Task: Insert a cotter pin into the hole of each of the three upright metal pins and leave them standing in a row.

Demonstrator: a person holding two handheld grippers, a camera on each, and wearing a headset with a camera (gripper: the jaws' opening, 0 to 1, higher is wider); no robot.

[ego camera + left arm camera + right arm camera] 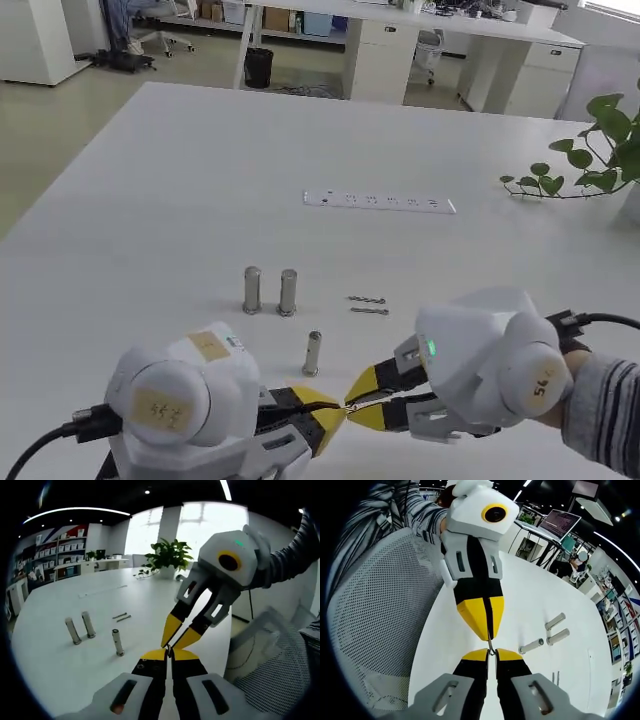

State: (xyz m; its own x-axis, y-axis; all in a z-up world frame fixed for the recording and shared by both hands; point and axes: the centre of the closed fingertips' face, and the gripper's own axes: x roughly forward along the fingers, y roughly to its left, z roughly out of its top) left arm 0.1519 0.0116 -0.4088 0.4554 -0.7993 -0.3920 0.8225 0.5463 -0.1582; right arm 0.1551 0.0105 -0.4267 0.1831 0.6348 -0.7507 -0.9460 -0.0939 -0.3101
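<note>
Three upright metal pins stand on the white table: two side by side (252, 289) (288, 292) and a third (313, 353) nearer to me. Two loose cotter pins (367, 305) lie to their right. Just above the table's near edge, my left gripper (338, 410) and right gripper (356, 405) meet tip to tip. Both are shut on one thin cotter pin (491, 645) between them. In the left gripper view my left gripper (170, 653) touches the right gripper (171, 643), with the metal pins (117, 642) to the left.
A white power strip (378, 202) lies farther back on the table (150, 200). A potted plant (600, 150) stands at the right edge. A mesh chair (375, 630) sits by the table's near side. Desks and shelves fill the room behind.
</note>
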